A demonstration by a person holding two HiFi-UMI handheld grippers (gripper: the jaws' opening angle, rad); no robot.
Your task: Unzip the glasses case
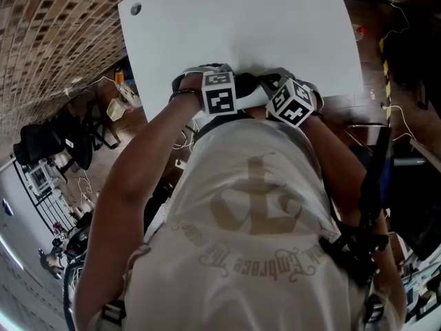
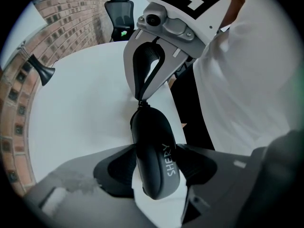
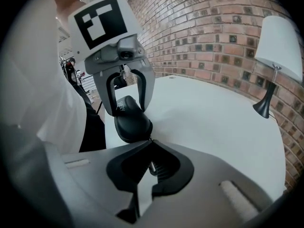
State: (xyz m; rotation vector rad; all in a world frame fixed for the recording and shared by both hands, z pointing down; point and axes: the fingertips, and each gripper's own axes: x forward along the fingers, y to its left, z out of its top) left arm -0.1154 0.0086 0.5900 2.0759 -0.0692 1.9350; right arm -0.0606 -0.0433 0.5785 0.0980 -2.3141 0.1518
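Left gripper view: the case (image 2: pixel 152 141) is clamped by the left gripper (image 2: pixel 156 169) at the table (image 2: pixel 80 103) edge. Its pull (image 3: pixel 152 166) is pinched by the right gripper (image 2: pixel 141 98), and the zip is judged unopened.

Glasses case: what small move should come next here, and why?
The left claw clamps the glasses case, and the right claw pinches the zipper tab at its end; the case looks closed. So probably draw the right claw along the rim, dragging the tab.
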